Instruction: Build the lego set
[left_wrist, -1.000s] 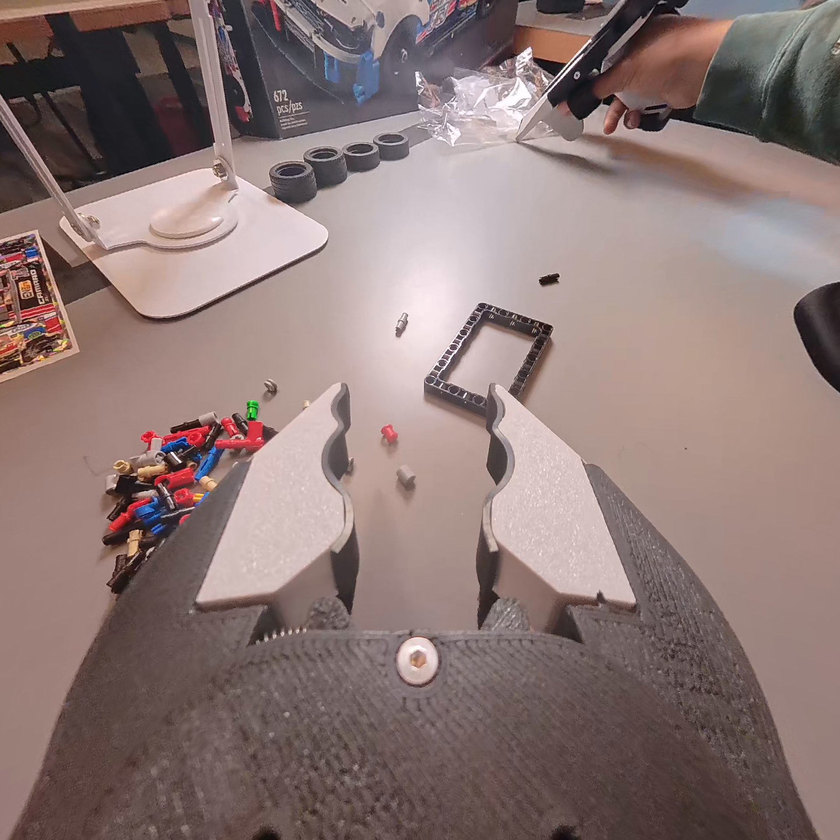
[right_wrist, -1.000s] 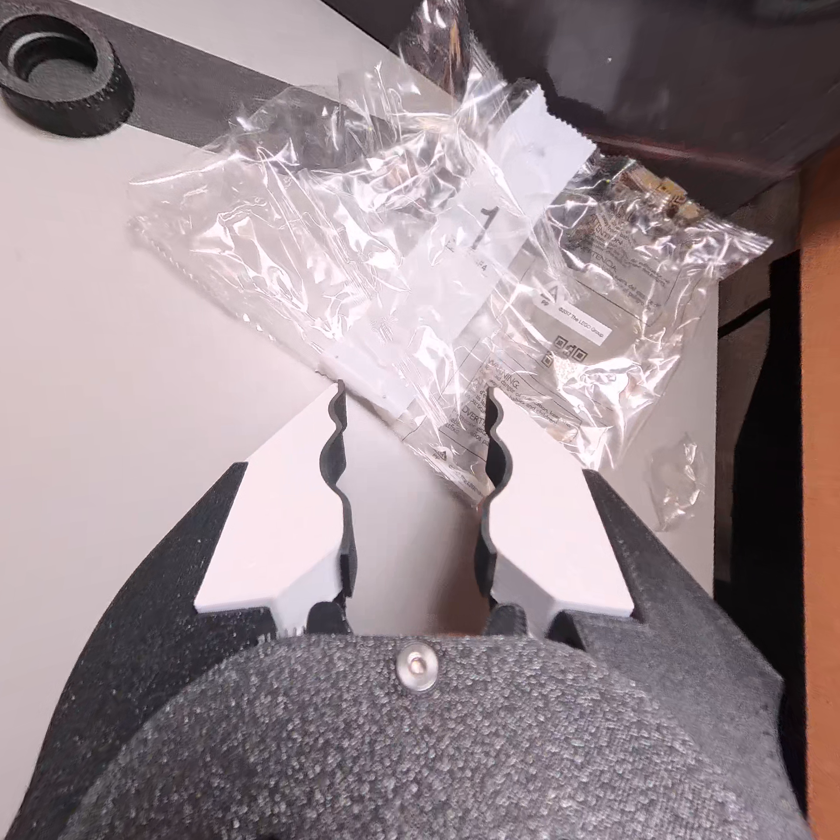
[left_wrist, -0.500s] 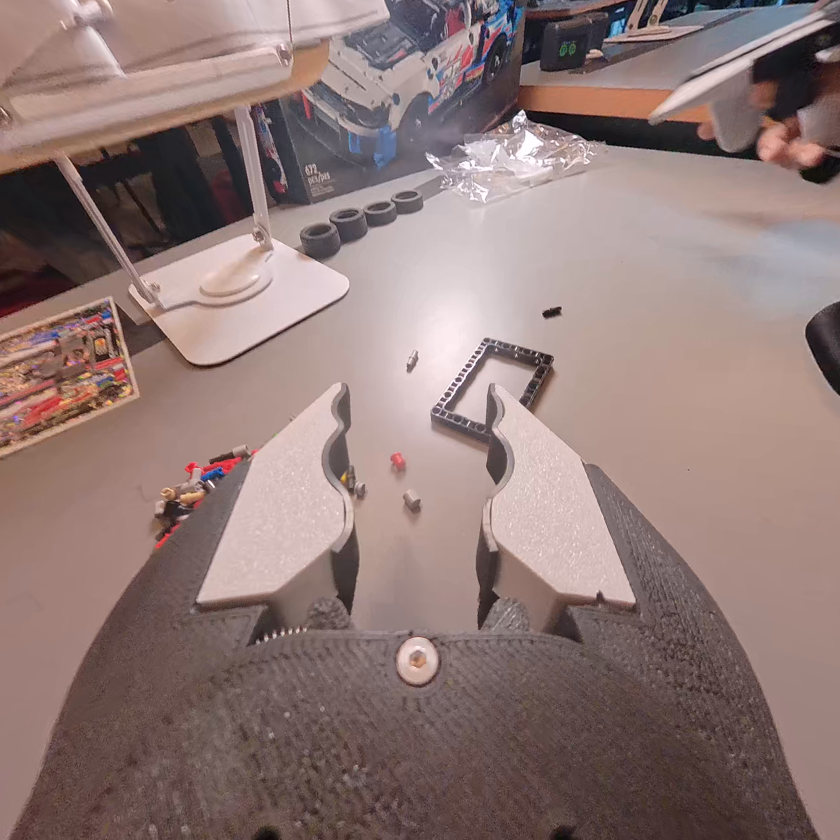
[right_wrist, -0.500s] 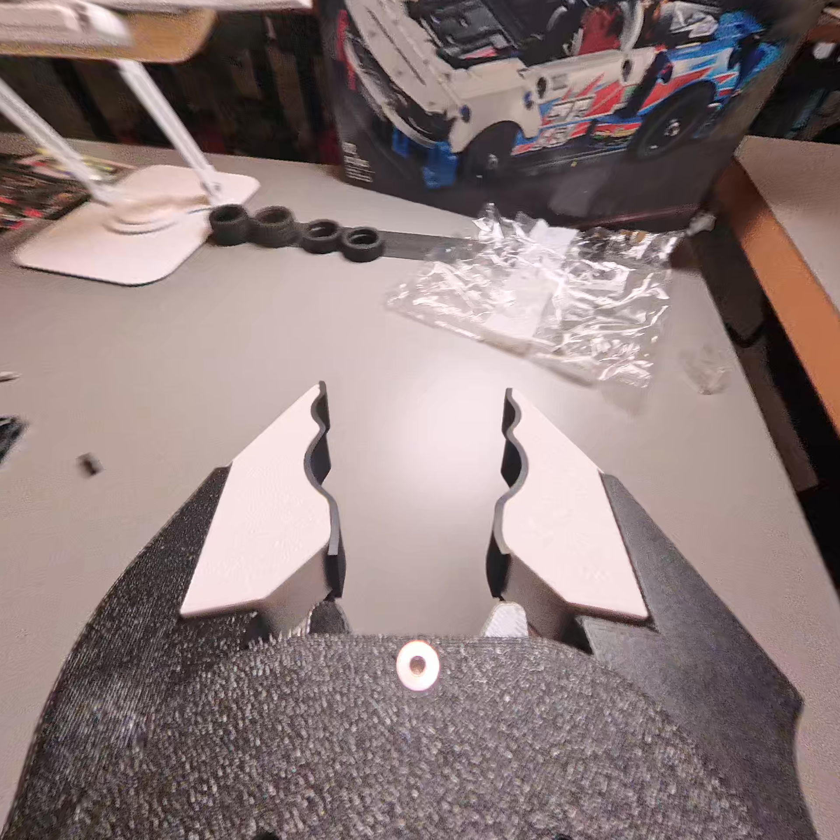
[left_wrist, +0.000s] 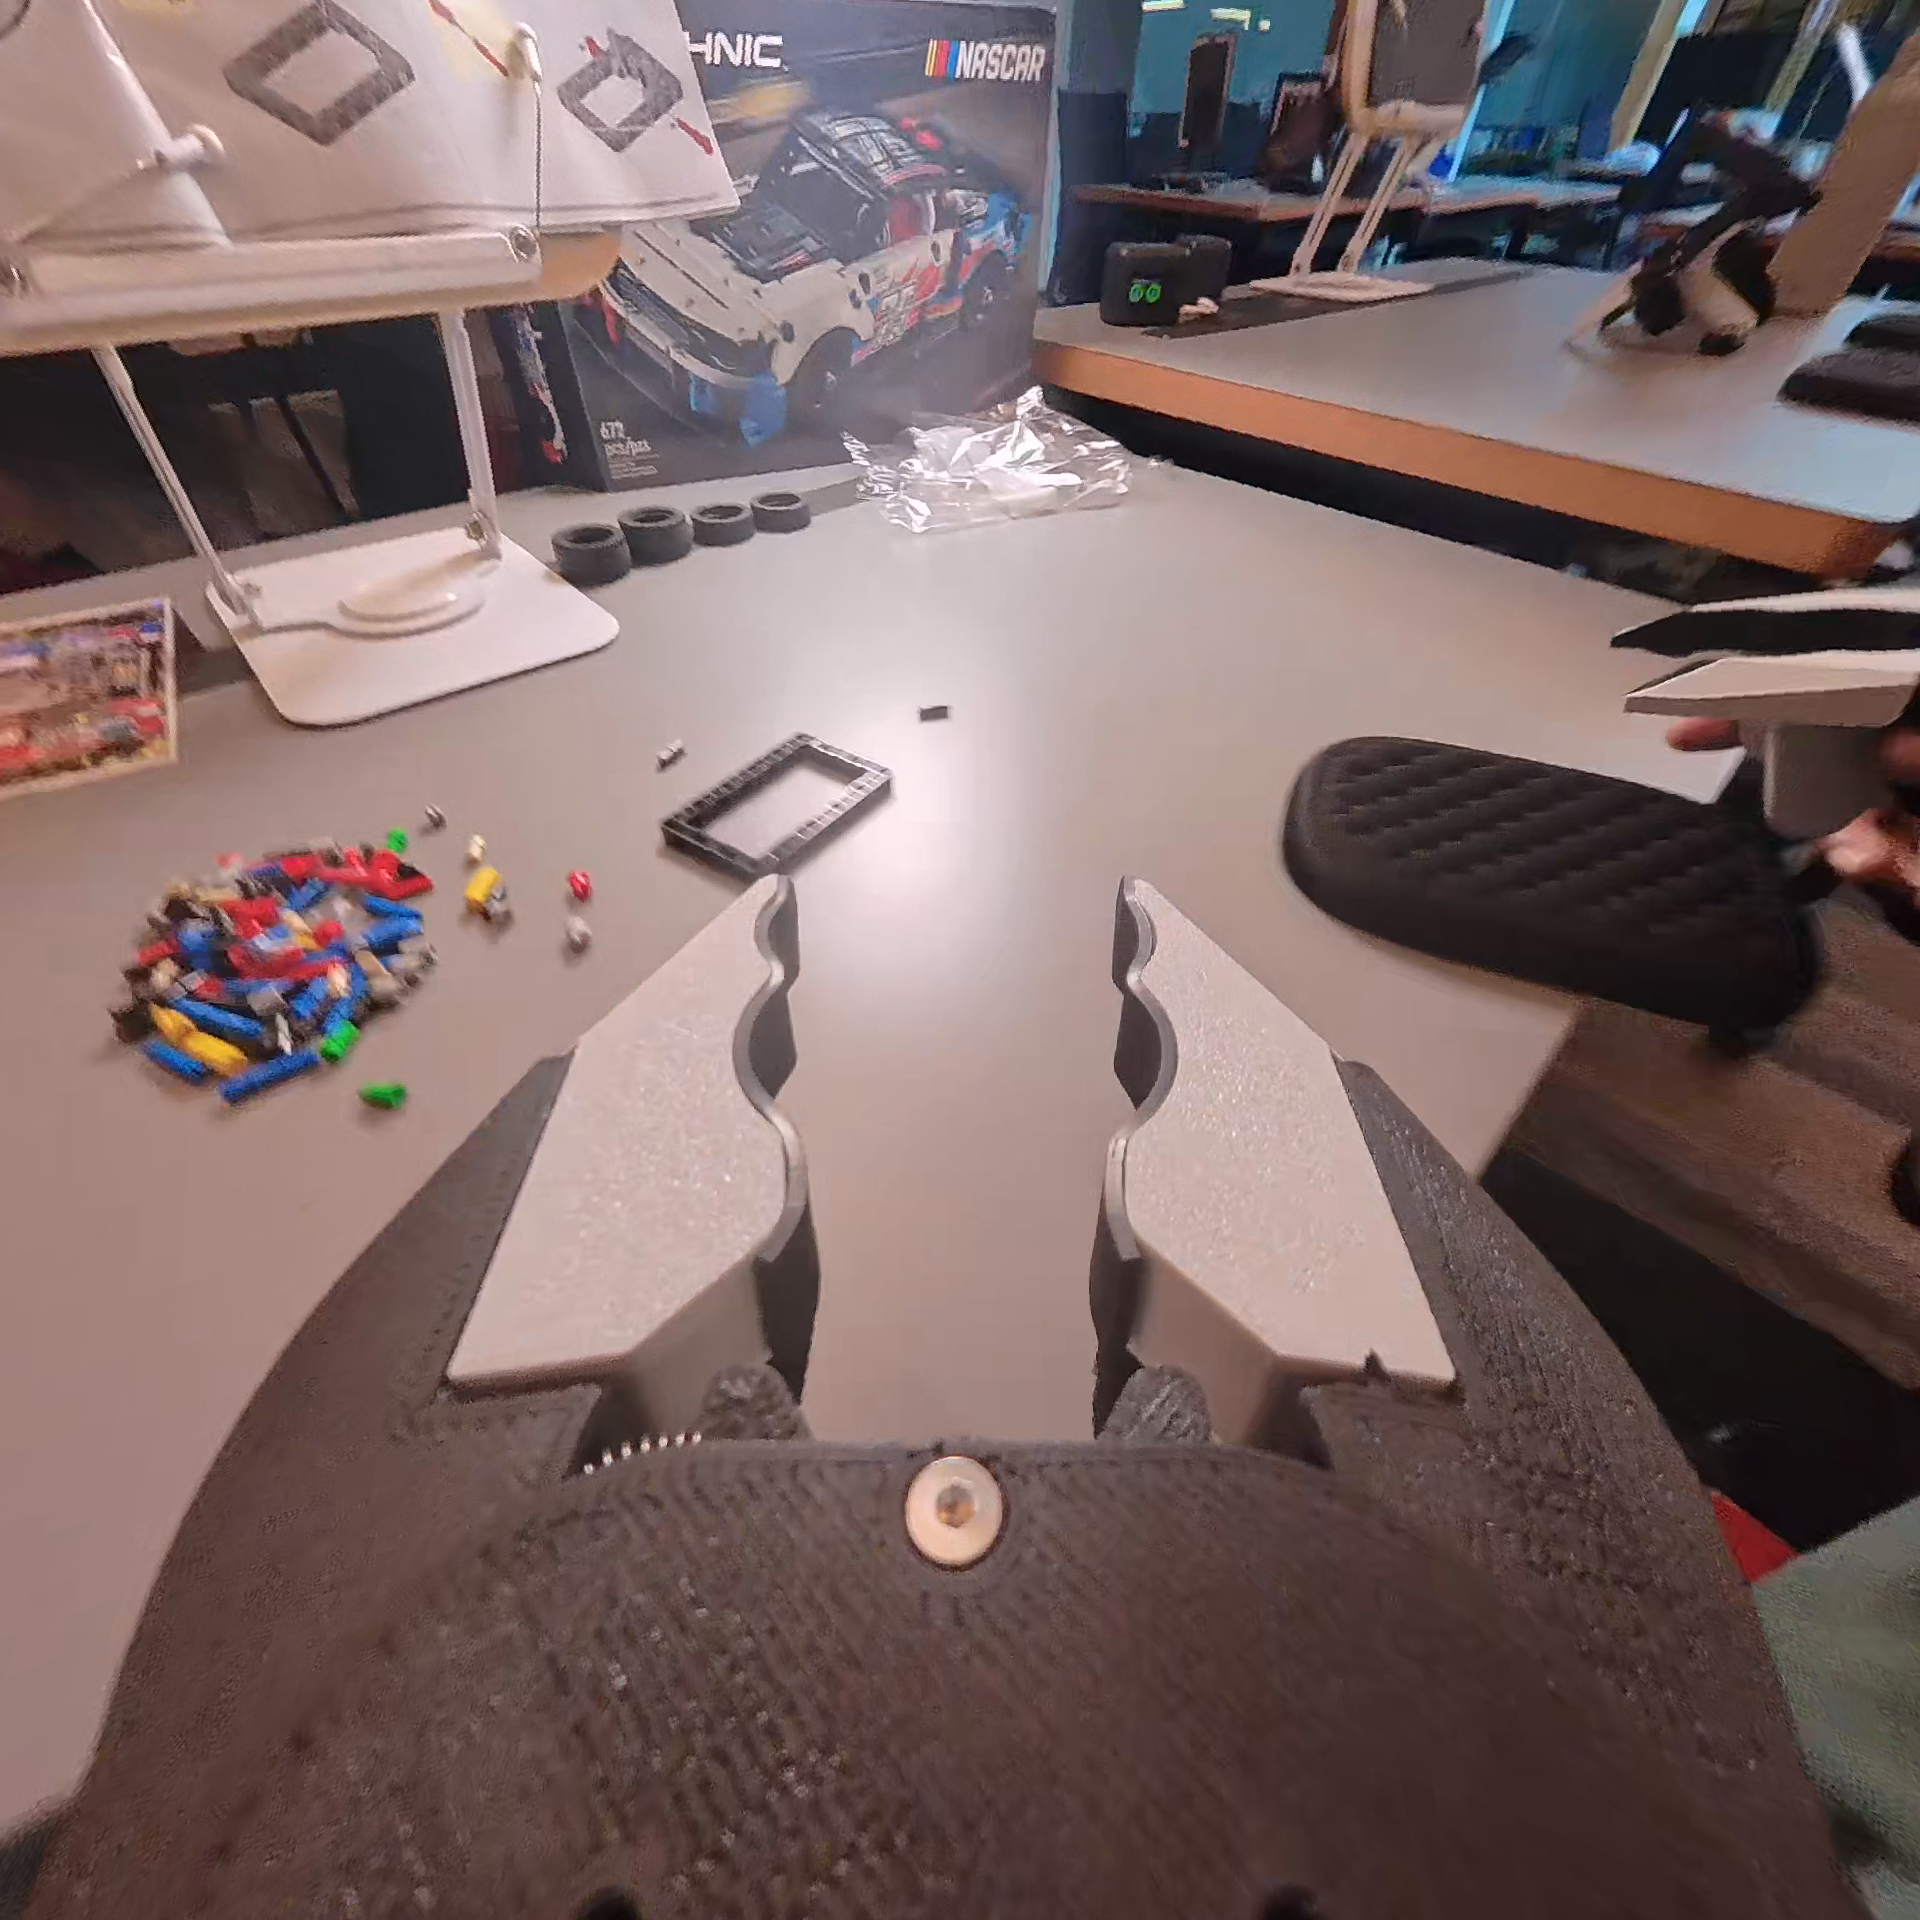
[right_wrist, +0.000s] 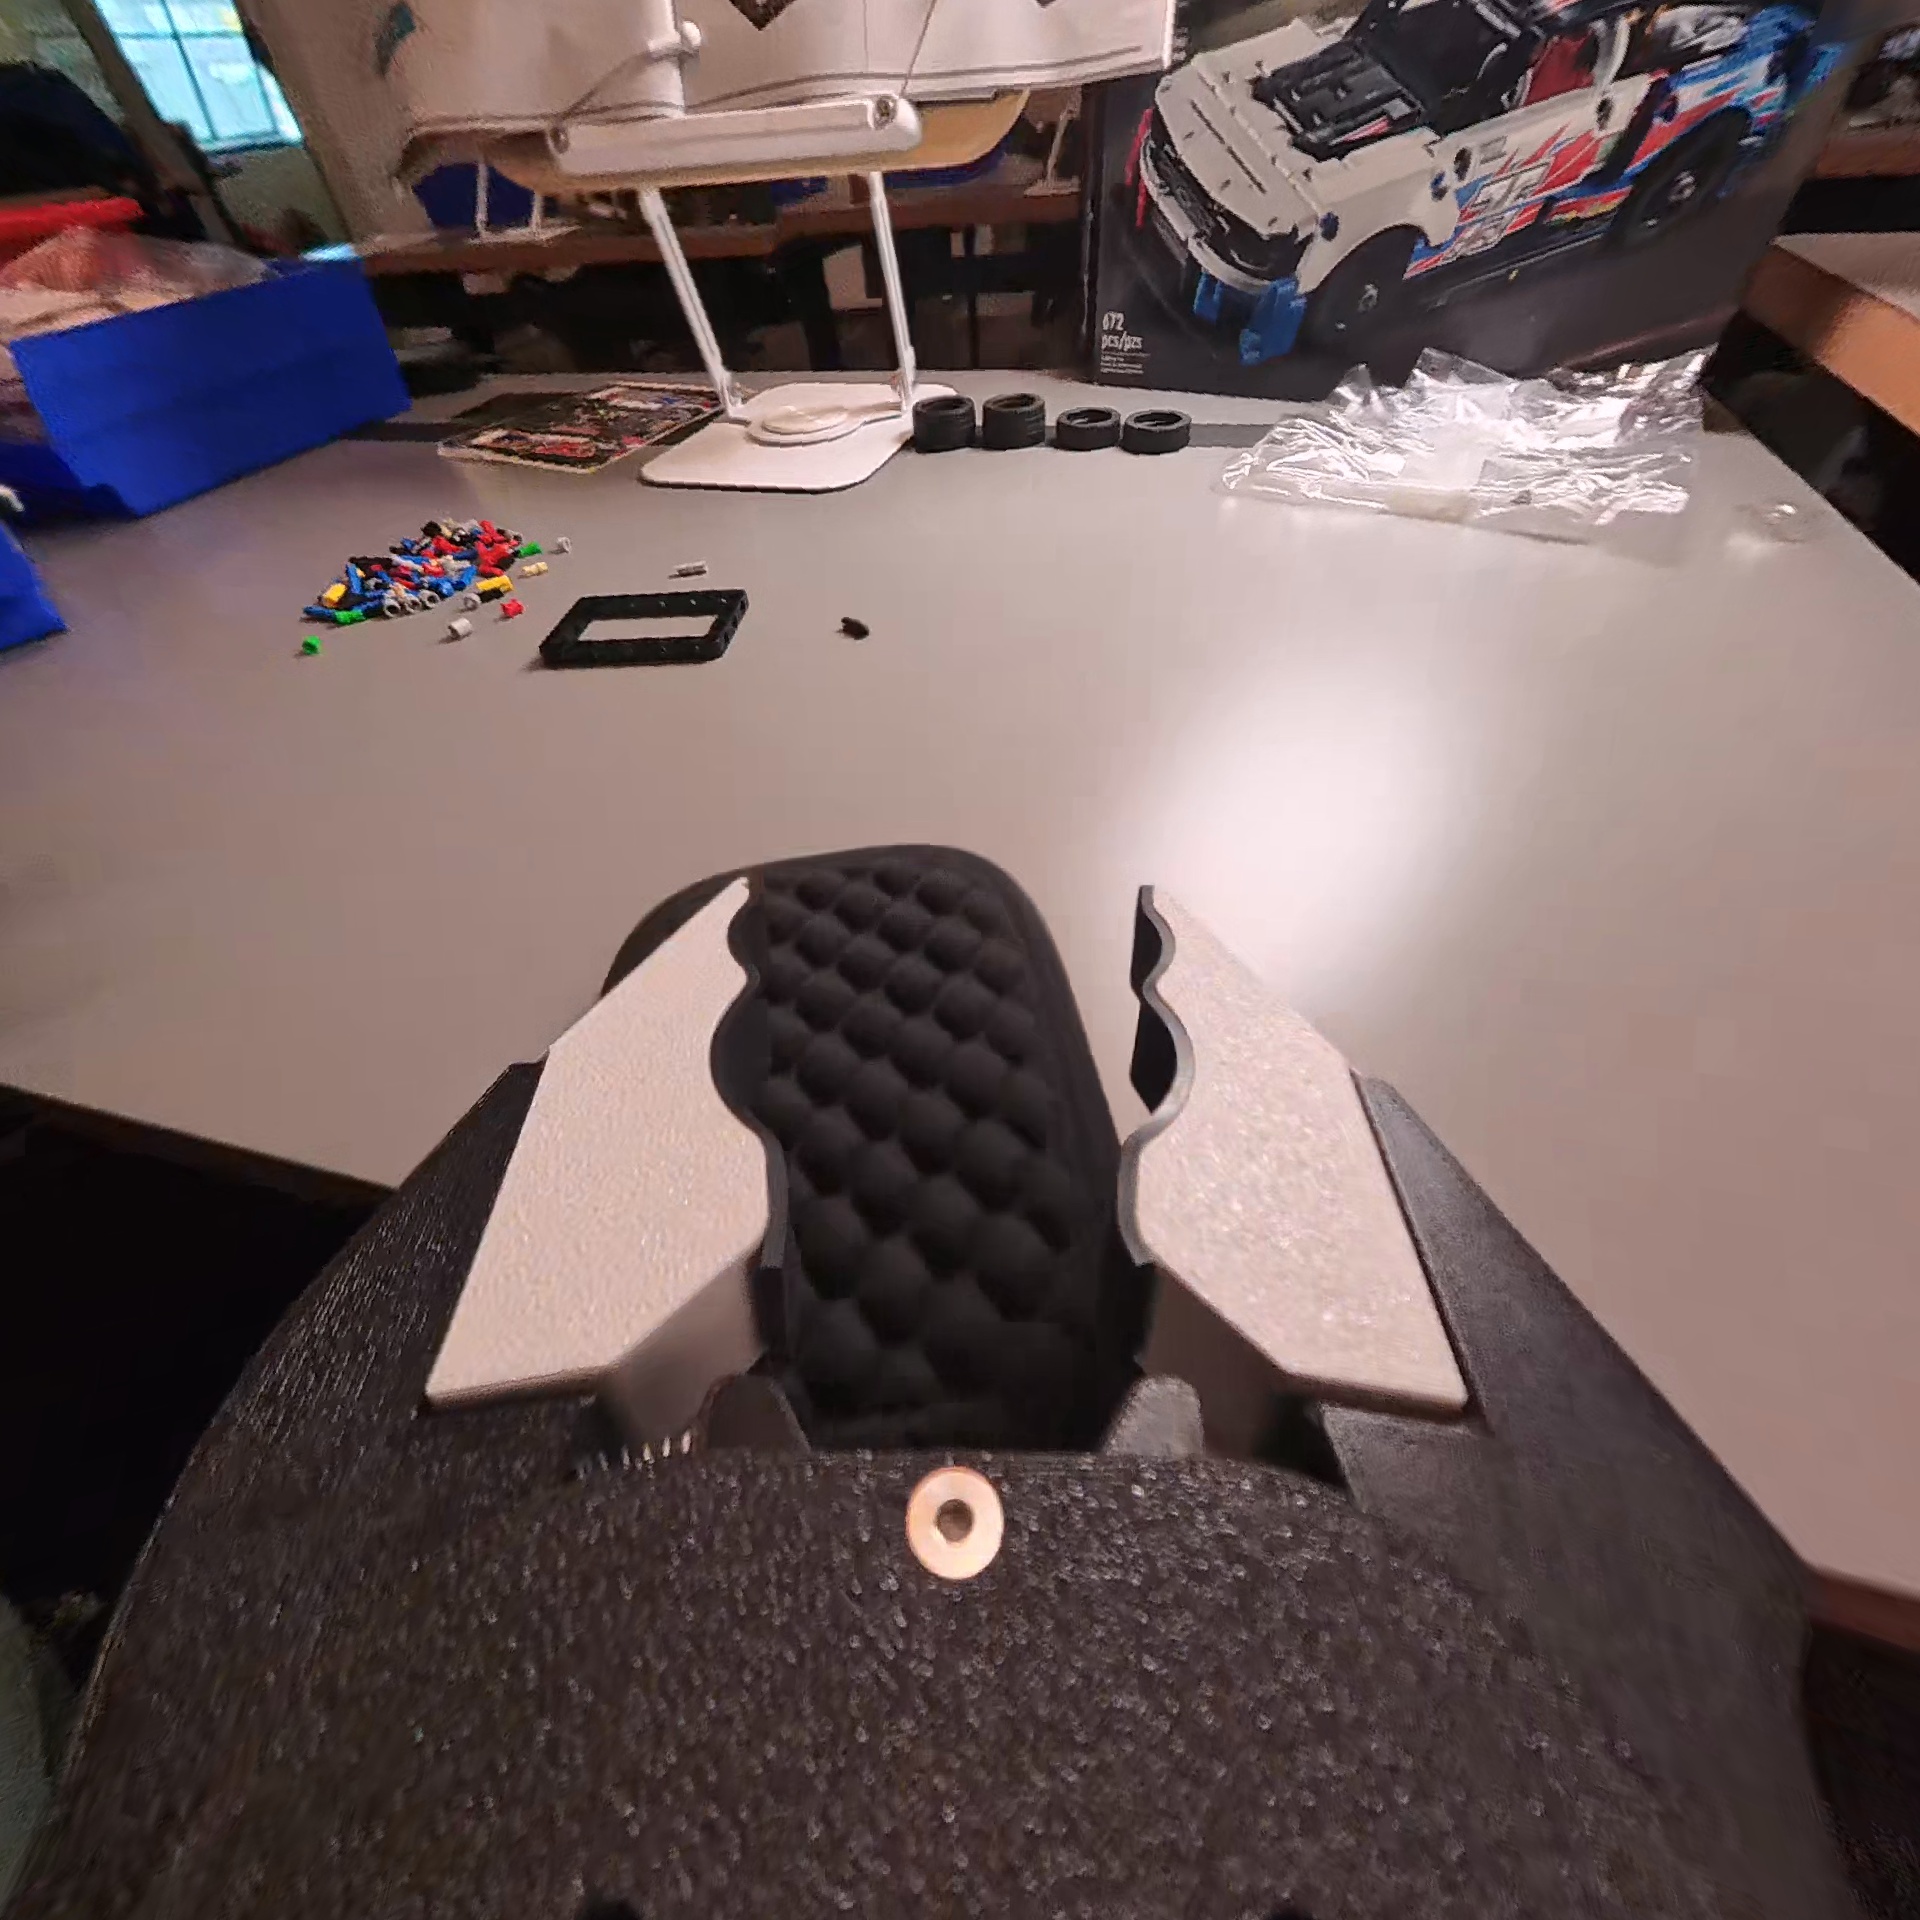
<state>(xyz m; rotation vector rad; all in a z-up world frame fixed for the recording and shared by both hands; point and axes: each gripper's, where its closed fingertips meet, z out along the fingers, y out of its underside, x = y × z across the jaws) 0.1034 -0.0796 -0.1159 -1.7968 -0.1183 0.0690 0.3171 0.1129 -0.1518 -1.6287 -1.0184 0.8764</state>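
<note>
The set box (left_wrist: 831, 260) at the table's far edge carries printed brand marks and a piece count. The sticker sheet (left_wrist: 83, 691) is too blurred to read.

Table (right_wrist: 1351, 831): smooth grey surface, glossy sheen under the light. Bags (right_wrist: 1475, 447): clear crinkled plastic. Frame (right_wrist: 644, 629): matt black plastic; tyres (right_wrist: 1049, 424) look like matt rubber.

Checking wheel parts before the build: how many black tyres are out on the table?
4, lined up in a row between the white stand base and the clear bags: tyres. None looks hidden.
</note>
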